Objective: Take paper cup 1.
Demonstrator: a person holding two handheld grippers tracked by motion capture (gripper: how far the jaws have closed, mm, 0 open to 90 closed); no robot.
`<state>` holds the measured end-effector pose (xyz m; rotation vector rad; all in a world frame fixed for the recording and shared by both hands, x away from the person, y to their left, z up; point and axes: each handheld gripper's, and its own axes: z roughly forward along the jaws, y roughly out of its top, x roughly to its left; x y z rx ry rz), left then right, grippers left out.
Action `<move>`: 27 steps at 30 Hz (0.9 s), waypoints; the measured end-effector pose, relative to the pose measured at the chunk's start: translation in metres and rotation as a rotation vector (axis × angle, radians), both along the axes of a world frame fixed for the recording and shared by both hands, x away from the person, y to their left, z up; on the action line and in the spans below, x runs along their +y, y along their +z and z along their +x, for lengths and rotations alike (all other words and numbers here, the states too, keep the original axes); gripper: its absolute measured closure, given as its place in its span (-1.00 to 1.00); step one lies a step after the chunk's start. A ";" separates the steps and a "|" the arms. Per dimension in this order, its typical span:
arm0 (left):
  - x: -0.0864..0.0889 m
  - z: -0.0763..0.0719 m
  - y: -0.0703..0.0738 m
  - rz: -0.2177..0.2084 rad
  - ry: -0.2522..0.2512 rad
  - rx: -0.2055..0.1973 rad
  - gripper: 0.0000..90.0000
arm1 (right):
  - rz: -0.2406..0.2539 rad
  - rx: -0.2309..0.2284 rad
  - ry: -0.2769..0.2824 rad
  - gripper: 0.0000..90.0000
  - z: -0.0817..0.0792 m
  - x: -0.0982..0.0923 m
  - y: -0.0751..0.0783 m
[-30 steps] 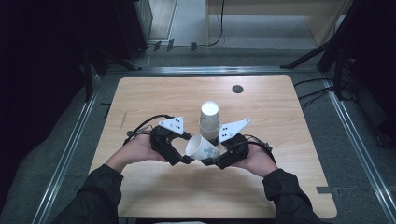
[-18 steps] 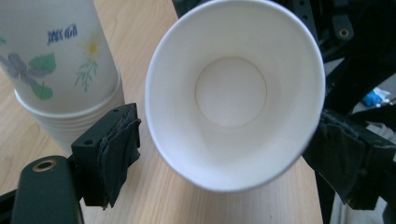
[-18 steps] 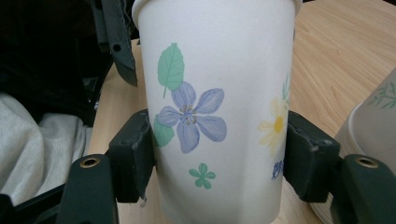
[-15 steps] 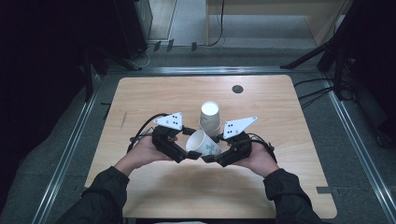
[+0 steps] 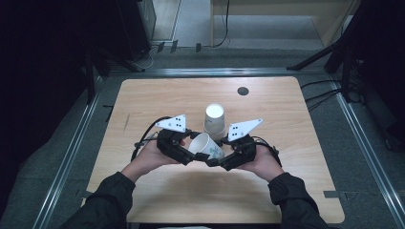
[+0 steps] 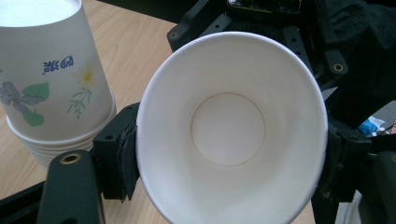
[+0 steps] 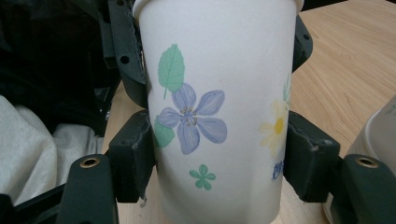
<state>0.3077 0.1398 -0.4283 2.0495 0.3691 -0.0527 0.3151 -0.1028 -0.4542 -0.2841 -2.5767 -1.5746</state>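
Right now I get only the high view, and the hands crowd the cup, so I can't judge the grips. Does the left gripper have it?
Observer: Yes. In the left gripper view, the left gripper has just been closing, and its jaws touch the rim of the cup on both sides.
Operator: And the right one?
Observer: The right gripper is shut on the cup's wall, with one jaw on each side of the flower print.
Operator: Anything inside the cup?
Observer: No, it is empty. Its mouth faces the left gripper's camera, so I can see down to the bare bottom.
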 end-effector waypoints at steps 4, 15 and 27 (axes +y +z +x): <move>0.002 0.002 0.000 -0.002 -0.009 0.020 -0.43 | -0.007 -0.006 -0.003 -0.24 -0.001 0.000 0.000; 0.003 0.002 0.000 0.010 -0.018 0.020 -0.37 | -0.019 -0.001 -0.004 -0.26 -0.001 0.002 0.000; 0.009 0.004 0.004 0.023 -0.017 0.025 -0.37 | -0.096 -0.019 -0.022 -0.42 -0.002 0.003 -0.003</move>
